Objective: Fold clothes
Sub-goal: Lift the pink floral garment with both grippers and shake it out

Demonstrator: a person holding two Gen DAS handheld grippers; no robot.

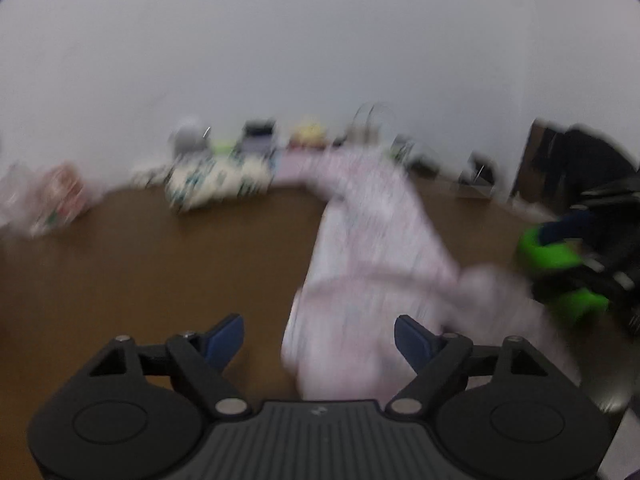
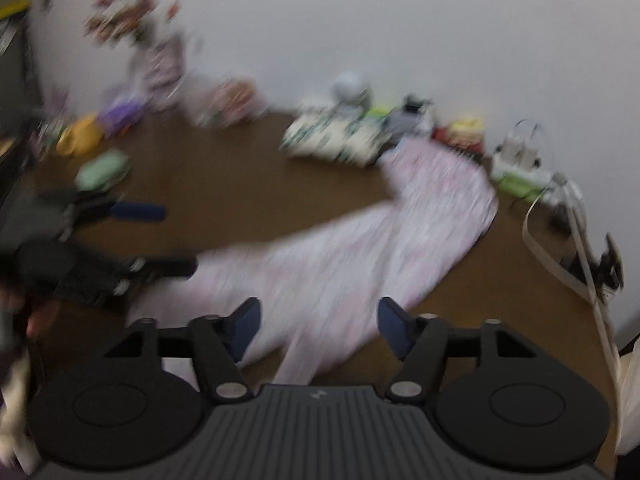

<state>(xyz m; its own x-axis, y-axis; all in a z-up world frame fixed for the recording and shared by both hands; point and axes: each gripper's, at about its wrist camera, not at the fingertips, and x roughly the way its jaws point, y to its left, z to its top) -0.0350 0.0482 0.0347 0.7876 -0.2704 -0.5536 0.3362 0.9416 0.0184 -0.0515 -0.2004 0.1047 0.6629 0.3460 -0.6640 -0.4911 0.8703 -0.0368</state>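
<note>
- Pale pink cloth, a patterned garment (image 2: 360, 248), is lying spread on the brown bench (image 2: 248, 196), running from the clutter at twelve o'clock down toward six o'clock in the right wrist view.
- The right gripper (image 2: 320, 322) is hanging over the near end of it, fingers (image 2: 394, 326) spread apart and released, cloth showing in the gap below but nothing pinched.
- The left gripper (image 1: 319, 338) is doing the same on its side, blue fingers (image 1: 226, 338) parted and empty, the garment (image 1: 372, 240) lying toward two o'clock of it.
- Everything is smeared with motion blur, so seams and hems are not readable; I cannot tell which edge is the waistband or the cuff.
- Judging by the layout, a fresh grasp is the step in hand: each gripper is needing a corner or hem of the near edge.
- Doing it well is meaning slowing down first, then taking one layer only at matching points so the fold is landing square.
- The folded patterned cloth (image 2: 336, 136) and small items at the far wall are sitting just beside the garment's far end, so the fold is best carried short of them.
- The white cable (image 2: 560, 240) at three o'clock is worth avoiding too.
</note>
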